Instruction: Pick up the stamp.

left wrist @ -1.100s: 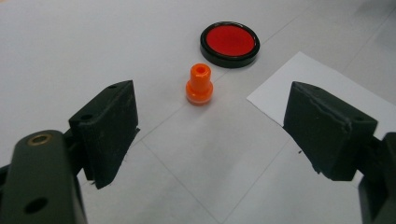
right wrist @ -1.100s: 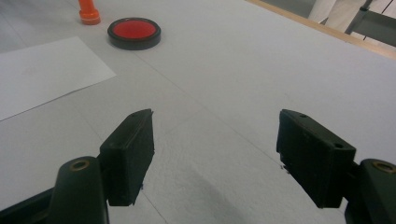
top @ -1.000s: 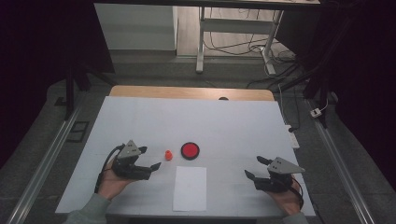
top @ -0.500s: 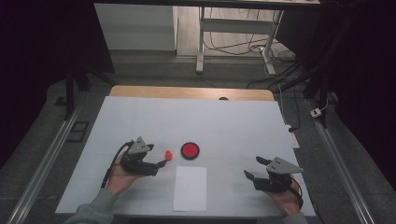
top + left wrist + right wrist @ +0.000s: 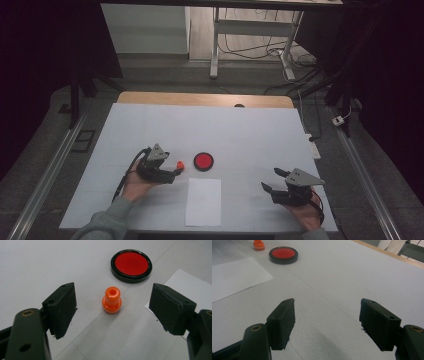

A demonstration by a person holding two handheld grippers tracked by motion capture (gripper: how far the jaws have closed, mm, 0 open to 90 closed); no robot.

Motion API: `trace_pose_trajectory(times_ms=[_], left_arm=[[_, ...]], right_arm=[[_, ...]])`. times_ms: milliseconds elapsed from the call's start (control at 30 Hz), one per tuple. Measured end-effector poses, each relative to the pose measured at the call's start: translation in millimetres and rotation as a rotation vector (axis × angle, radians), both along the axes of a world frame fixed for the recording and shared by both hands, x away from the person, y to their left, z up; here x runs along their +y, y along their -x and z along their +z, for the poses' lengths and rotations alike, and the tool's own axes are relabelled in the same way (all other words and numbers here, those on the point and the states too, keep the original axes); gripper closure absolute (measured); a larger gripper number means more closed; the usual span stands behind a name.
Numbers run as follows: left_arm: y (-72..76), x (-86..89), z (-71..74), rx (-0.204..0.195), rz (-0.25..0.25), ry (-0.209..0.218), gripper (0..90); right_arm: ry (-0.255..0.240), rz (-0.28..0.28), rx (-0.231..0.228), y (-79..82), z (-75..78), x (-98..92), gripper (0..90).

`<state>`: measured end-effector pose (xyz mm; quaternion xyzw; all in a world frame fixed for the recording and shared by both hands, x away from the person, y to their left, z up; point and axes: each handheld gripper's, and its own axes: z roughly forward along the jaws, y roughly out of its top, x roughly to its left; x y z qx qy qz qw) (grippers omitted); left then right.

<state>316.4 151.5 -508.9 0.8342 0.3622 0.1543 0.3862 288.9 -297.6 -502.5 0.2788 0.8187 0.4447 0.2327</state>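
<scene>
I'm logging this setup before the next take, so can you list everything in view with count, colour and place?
Orange stamp: one, orange, upright on the table, between the left gripper's jaws but apart from both pads.
Ink pad: one, red in a black round rim, just beyond the stamp.
Paper sheet: one, white, flat at the near edge of the table, between the two hands.
Table: one, white top with a wooden far edge.
Metal stand: one, pale, on the floor beyond the table, cables beside it.
Left gripper: one, black, jaws just been closing, not yet on the stamp.
Right gripper: one, black, open over bare table at the right.
</scene>
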Motion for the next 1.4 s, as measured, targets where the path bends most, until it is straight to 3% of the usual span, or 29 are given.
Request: trace_pose_trajectory(times_ms=[600, 1400], left_arm=[[-12.5, -13.0, -14.5, -0.009, -0.009, -0.038, 35.1], [-15.1, -17.1, -22.1, -0.008, -0.039, -0.064, 64.5]], right_arm=[[0.005, -0.005, 0.002, 0.3, 0.2, -0.4, 28.4], [0.011, -0.008, 0.004, -0.3, -0.7, -0.8, 28.6]])
